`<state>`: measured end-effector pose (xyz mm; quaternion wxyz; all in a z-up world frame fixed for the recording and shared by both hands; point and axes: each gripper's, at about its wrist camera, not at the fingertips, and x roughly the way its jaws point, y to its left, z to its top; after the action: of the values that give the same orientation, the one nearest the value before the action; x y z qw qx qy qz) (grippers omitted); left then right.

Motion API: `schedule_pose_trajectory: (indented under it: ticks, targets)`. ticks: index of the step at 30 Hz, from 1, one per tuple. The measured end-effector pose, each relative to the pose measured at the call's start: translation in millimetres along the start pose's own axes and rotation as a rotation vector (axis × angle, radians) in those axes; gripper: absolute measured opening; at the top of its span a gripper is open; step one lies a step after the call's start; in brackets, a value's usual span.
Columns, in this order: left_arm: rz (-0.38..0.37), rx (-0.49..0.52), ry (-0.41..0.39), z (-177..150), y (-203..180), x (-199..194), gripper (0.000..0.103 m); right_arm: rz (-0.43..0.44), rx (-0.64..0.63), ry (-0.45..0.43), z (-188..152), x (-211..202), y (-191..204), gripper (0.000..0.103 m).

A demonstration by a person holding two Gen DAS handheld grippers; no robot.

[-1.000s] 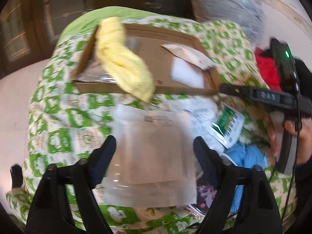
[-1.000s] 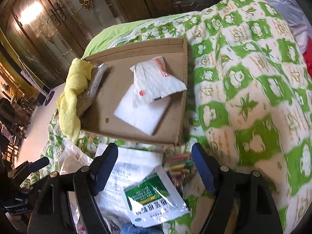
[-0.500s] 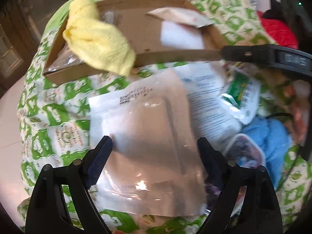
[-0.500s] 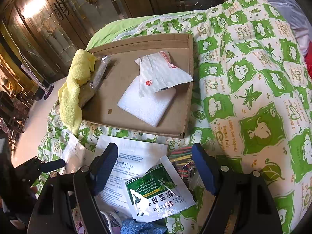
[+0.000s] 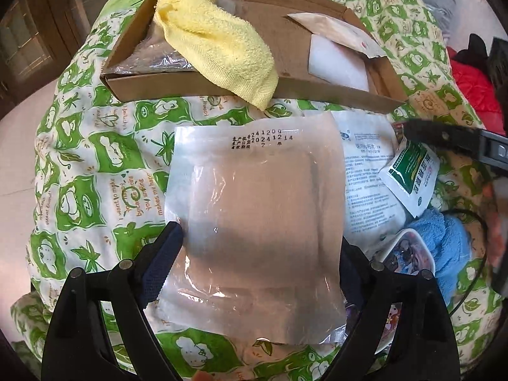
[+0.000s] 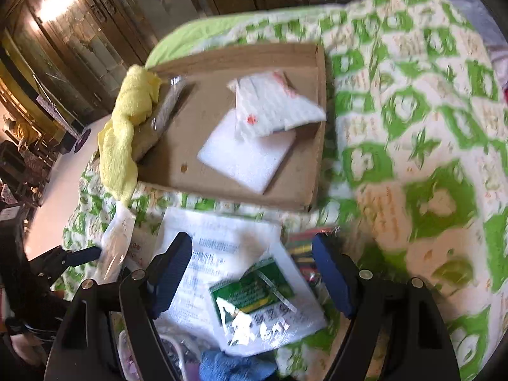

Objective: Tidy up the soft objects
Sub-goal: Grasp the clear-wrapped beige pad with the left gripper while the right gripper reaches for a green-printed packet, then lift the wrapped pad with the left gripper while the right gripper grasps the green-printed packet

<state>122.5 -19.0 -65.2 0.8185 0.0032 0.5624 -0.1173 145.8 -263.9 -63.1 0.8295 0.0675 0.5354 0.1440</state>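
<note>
My left gripper (image 5: 258,266) is spread around the clear pouch (image 5: 257,216) lying flat on the quilt (image 5: 82,171). Light, floppy, slick, so I'd pinch its near edge. Right gripper (image 6: 254,273) spread, empty.

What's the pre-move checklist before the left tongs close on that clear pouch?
1. Clear plastic pouch sits between the left tongs fingers: ok.
2. Left tongs open wide enough to span it: ok.
3. Pouch edge lifted off the green-and-white quilt for a pinch: cannot tell.
4. Printed white sheet beside the pouch stays out of the grip: cannot tell, it lies partly under the pouch's right edge.
5. Cardboard tray has bare floor for a drop: ok, between the yellow towel and the white foam pad.
6. Right tongs out of the way: ok, open over the green sachet.
</note>
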Motion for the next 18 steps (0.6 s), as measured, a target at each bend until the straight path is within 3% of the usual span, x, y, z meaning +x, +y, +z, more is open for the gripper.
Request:
schedule_pose_trajectory:
  ticks: [6,11,18]
  targets:
    - [-0.041,-0.046,0.05,-1,9,8,0.089,-0.059,0.01,0.126,-14,-11,8,0.078]
    - [-0.046,-0.053,0.043,-1,12,8,0.088,-0.119,-0.035,0.149,-19,-14,17,0.078]
    - [-0.006,-0.07,-0.044,-7,20,-16,0.06,-0.18,-0.147,0.229,-24,25,28,0.079]
